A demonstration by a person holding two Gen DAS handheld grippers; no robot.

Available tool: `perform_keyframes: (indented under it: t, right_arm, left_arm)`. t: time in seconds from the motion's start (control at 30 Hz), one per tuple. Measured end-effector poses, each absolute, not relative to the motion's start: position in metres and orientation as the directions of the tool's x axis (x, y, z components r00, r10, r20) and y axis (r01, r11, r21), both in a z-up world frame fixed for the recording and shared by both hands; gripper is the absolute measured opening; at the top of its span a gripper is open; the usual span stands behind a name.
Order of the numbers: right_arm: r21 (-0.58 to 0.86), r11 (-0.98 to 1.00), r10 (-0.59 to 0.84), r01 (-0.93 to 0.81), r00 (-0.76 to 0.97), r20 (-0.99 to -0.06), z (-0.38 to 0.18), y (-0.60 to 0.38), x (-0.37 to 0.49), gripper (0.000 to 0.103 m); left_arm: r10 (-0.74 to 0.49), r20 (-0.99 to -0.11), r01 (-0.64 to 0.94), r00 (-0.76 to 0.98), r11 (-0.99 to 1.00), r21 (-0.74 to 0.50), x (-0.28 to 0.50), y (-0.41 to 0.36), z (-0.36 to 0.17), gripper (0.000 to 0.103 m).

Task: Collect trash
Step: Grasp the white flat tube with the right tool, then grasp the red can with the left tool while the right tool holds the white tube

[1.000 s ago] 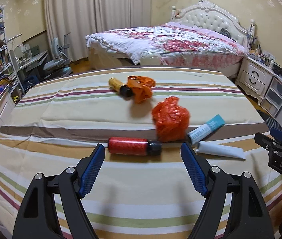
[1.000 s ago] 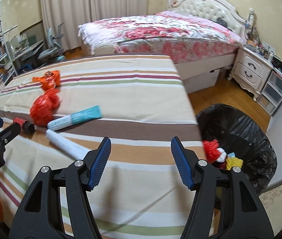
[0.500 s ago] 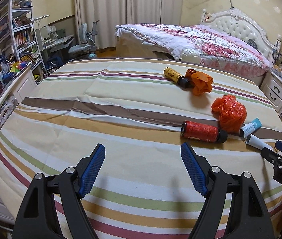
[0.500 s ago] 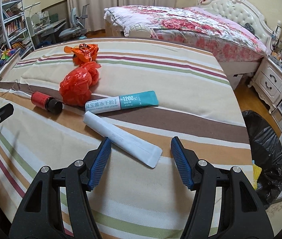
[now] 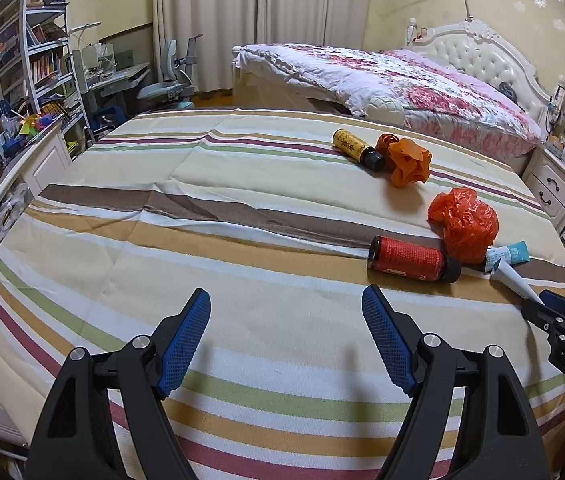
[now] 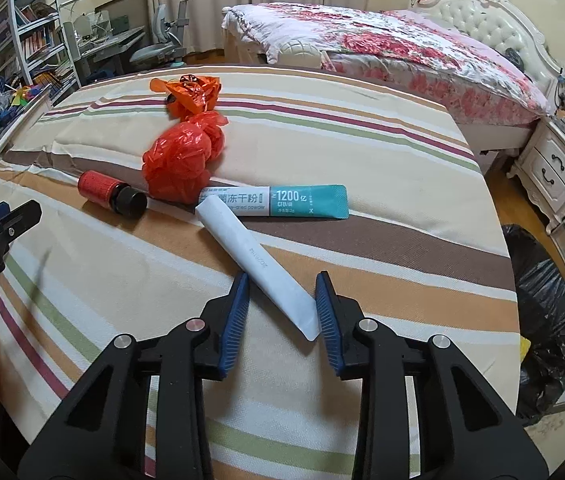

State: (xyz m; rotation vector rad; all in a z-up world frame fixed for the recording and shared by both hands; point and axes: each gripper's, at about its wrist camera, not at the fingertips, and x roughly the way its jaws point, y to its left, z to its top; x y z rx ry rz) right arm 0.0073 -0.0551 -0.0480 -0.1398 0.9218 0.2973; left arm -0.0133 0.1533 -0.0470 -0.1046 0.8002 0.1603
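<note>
A white sachet point(image 6: 258, 264) lies on the striped bedspread point(image 6: 362, 140), its near end between the jaws of my right gripper point(image 6: 283, 280). Those jaws are closing and a gap still shows on the left side. Behind it lie a teal sachet point(image 6: 306, 200), a red bottle point(image 6: 102, 188), a crumpled red plastic bag point(image 6: 180, 164) and an orange bag point(image 6: 192, 92). In the left wrist view, my left gripper point(image 5: 285, 292) hangs open over bare bedspread, well left of the red bottle point(image 5: 406, 258). A yellow bottle point(image 5: 352, 146) lies farther back.
A black trash bag point(image 6: 542, 312) stands open on the floor off the bed's right edge. A white nightstand point(image 6: 554, 168) is behind it. A second bed with a floral cover point(image 5: 382, 76) is at the back, with shelves and a desk point(image 5: 42, 60) on the left.
My right gripper swung from the bed's edge over to the white sachet, sank onto it and narrowed its jaws. The left gripper's view shifted left, leaving the trash at the right.
</note>
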Motion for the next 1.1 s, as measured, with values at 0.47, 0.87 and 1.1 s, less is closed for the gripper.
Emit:
perform_keyframes:
  t: [0.47, 0.87, 1.1]
  right_arm:
    - [0.045, 0.943, 0.236, -0.33, 0.569, -0.788, -0.048, -0.044, 0.012, 0.041]
    - [0.049, 0.958, 0.212, -0.284, 0.578, -0.788, -0.048, -0.059, 0.008, 0.018]
    - [0.032, 0.981, 0.144, -0.191, 0.608, -0.781, -0.048, -0.083, 0.016, 0.018]
  left_arm:
    - [0.104, -0.718, -0.182, 0.689, 0.983, -0.033, -0.013, 0.153, -0.047, 0.076]
    - [0.101, -0.715, -0.172, 0.692, 0.985, -0.027, -0.014, 0.15, -0.048, 0.076]
    - [0.084, -0.714, -0.142, 0.695, 0.99, -0.023, -0.011, 0.14, -0.047, 0.076]
